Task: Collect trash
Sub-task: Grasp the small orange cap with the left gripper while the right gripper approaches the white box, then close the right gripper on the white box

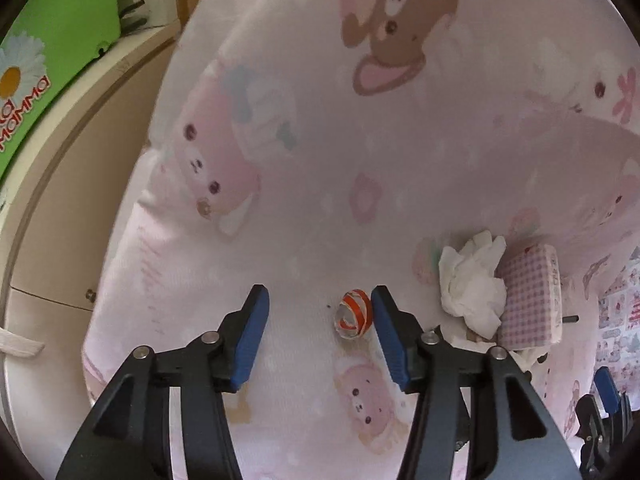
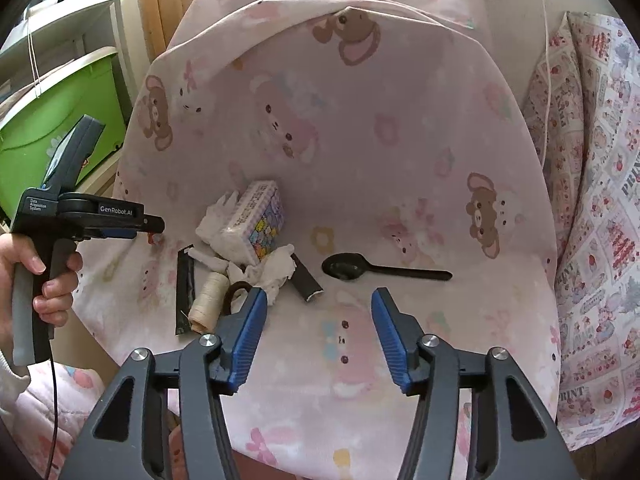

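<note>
Pink bear-print bedsheet (image 2: 400, 128) carried all the trash uncollected. Left tool (image 1: 318, 312) was open around an orange-striped wrapper (image 1: 354, 314), touching nothing yet. Right tool (image 2: 318, 312) hung open near crumpled tissues (image 2: 276, 270) and spoon (image 2: 376, 269).

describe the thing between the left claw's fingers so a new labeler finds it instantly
Start at the pink bear-print sheet, then find the crumpled white tissue beside the pink gingham box. Left of that tissue, between the open left claw fingers, sits a small crumpled wrapper, the only orange-and-white striped item.
</note>
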